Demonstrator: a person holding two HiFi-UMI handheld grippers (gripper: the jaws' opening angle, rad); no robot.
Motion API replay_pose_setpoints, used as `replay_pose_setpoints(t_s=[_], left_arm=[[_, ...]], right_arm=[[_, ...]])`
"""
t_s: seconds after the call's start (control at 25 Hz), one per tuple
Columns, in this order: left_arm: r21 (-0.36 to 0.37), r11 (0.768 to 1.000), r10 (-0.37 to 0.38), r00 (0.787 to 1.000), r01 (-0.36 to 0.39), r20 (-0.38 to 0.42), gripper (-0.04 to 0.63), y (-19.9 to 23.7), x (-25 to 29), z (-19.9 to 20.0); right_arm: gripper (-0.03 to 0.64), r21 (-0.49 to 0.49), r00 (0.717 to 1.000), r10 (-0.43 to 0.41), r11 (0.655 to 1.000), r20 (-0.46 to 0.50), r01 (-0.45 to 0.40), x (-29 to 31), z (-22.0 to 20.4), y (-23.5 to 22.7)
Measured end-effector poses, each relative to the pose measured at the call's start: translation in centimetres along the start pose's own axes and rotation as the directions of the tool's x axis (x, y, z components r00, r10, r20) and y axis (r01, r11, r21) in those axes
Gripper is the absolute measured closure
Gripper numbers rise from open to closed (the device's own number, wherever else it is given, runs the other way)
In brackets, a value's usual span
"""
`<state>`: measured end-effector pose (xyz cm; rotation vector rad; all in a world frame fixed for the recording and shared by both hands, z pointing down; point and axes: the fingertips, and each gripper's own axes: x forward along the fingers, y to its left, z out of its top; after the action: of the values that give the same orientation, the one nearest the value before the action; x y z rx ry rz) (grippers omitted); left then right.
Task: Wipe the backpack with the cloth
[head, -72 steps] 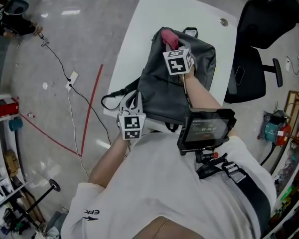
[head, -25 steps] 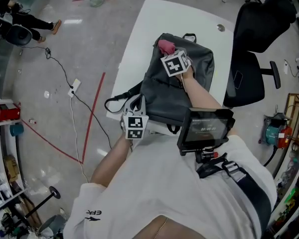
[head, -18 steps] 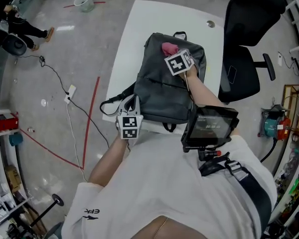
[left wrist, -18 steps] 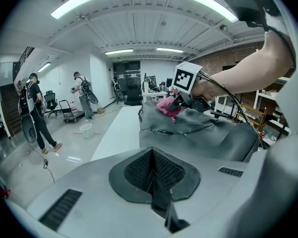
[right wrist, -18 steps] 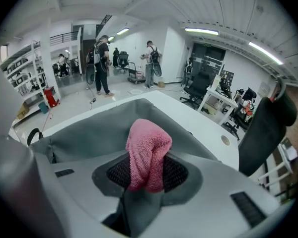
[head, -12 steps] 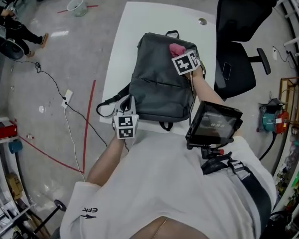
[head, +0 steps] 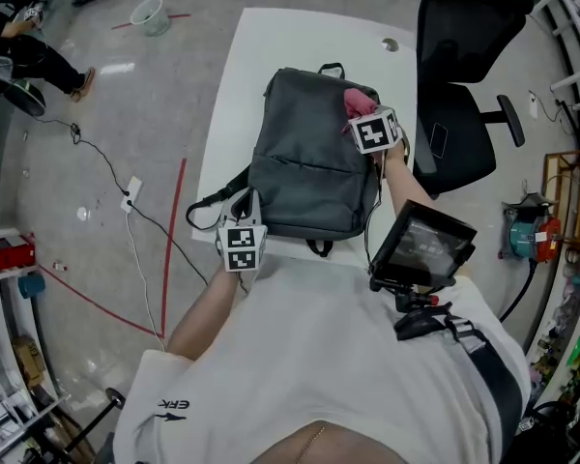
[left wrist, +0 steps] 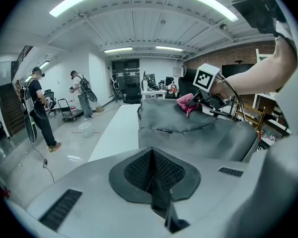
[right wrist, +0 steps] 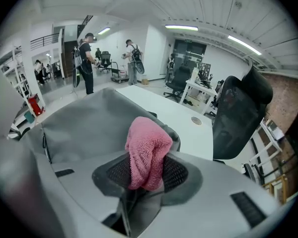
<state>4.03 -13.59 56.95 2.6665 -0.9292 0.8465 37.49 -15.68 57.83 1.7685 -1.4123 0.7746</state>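
Note:
A grey backpack (head: 309, 158) lies flat on the white table (head: 271, 46), its top handle pointing away from me. My right gripper (head: 365, 116) is shut on a pink cloth (head: 356, 100) and presses it on the backpack's upper right corner. In the right gripper view the pink cloth (right wrist: 148, 150) hangs bunched between the jaws over the grey fabric (right wrist: 84, 118). My left gripper (head: 244, 204) sits at the backpack's lower left corner, beside a black strap (head: 211, 209). Its jaws meet in the left gripper view, with nothing seen between them, and the backpack (left wrist: 188, 130) lies just ahead.
A black office chair (head: 464, 56) stands right of the table. A screen (head: 420, 249) hangs at my chest near the table's front edge. A cable (head: 135, 201) and red tape cross the floor at left, with a bucket (head: 150, 14) beyond. People (left wrist: 39, 108) stand far off.
My right gripper has slid the pink cloth rightwards across the backpack's top, from near the middle to the right corner. The left gripper stays at the lower left corner.

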Motion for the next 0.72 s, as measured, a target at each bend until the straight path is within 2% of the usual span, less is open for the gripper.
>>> replay_pose_setpoints(t_s=[0.2, 0.44, 0.64, 0.72], left_arm=[[-0.002, 1.0, -0.014, 1.0, 0.014, 0.002, 0.592, -0.1, 0.2, 0.2], [0.032, 0.996, -0.087, 0.996, 0.087, 0.013, 0.592, -0.2, 0.1, 0.5], [0.096, 0.978, -0.188, 0.982, 0.187, 0.008, 0.592, -0.5, 0.1, 0.3], [0.114, 0.969, -0.22, 0.975, 0.218, 0.01, 0.592, -0.6, 0.2, 0.4]], right_arm=[[0.483, 0.009, 0.997, 0.058, 0.998, 0.051, -0.059, -0.4, 1.6, 1.6], [0.482, -0.013, 0.975, 0.162, 0.987, 0.151, -0.162, -2.1, 6.6, 8.5], [0.483, -0.014, 0.956, 0.259, 0.966, 0.135, -0.259, -1.4, 8.6, 16.3], [0.483, -0.045, 0.963, 0.246, 0.969, 0.109, -0.243, -0.3, 8.7, 17.7]])
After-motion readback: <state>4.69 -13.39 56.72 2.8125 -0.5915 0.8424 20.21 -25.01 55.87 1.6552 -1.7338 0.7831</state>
